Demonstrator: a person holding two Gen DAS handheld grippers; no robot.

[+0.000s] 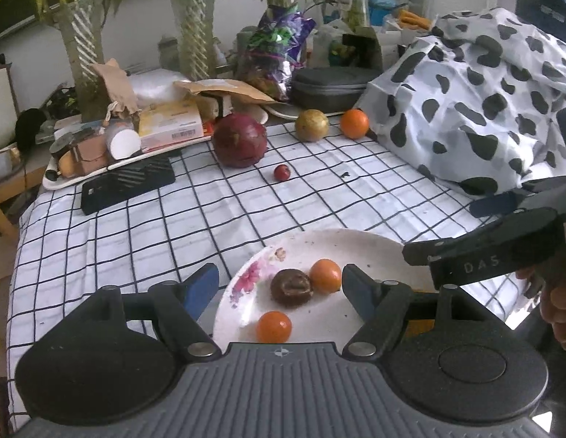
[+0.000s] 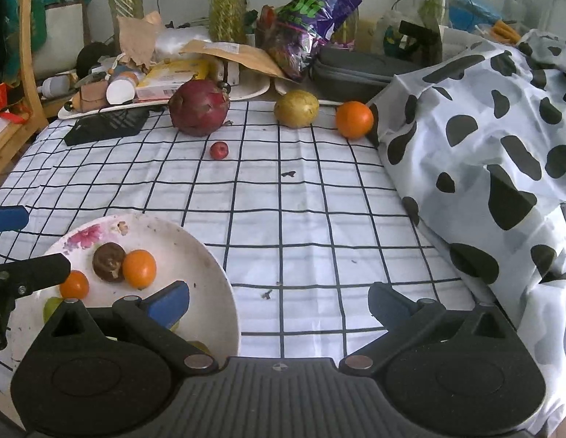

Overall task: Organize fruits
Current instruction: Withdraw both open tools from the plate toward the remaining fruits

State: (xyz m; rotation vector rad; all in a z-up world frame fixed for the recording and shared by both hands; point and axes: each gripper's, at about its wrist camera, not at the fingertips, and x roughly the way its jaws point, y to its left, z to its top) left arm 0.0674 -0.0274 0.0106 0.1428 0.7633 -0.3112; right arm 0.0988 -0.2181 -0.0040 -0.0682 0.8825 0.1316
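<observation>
1. Four fruits wait at the far edge of my checked cloth: big dark-red round fruit (image 2: 199, 106), yellow-green fruit (image 2: 297, 108), orange (image 2: 354, 119), tiny red berry (image 2: 219, 150).
2. The white floral plate (image 2: 213, 255) already holds several; I judge fetching comes next, a long forward reach.
3. My left gripper (image 1: 279, 286) and right gripper (image 2: 279, 304) hover, jaws spread, empty.

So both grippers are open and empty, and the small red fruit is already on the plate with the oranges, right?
Not quite. The small red fruit lies on the checked cloth, far from the plate; the right wrist view shows it. Both the left gripper and the right gripper are open and empty.
</observation>
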